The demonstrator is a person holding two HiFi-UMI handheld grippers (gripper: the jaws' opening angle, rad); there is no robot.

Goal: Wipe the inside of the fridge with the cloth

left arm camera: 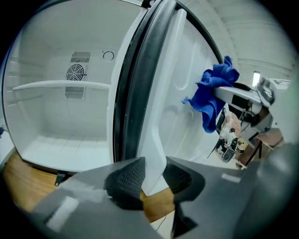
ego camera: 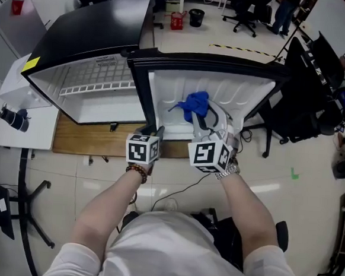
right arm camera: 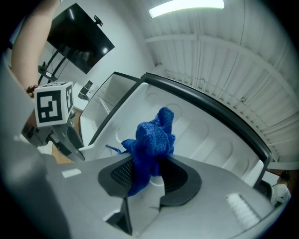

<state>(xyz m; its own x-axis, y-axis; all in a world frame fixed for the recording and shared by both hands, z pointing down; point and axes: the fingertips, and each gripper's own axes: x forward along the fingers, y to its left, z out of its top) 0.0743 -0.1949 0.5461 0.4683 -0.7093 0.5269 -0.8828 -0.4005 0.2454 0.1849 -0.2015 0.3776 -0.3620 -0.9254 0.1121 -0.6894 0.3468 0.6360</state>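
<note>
A black mini fridge [ego camera: 92,30] stands open, and its white inside [left arm camera: 60,121] holds one wire shelf [left arm camera: 60,85]. Its door [ego camera: 241,95] swings out to the right, white liner facing me. My left gripper [ego camera: 152,131] is shut on the lower edge of the door [left arm camera: 156,140], with the white rim pinched between the pads [left arm camera: 152,179]. My right gripper [ego camera: 202,122] is shut on a bunched blue cloth [right arm camera: 152,140] and holds it against the door's liner [right arm camera: 205,135]. From the left gripper view the cloth [left arm camera: 212,91] rests high on the liner.
The fridge sits on a wooden board [ego camera: 83,142] on the tiled floor. A white cabinet [ego camera: 20,104] stands at the left. A red bin [ego camera: 177,20], a black bin [ego camera: 196,16] and office chairs [ego camera: 247,15] are far behind. A cable [ego camera: 174,197] lies near my feet.
</note>
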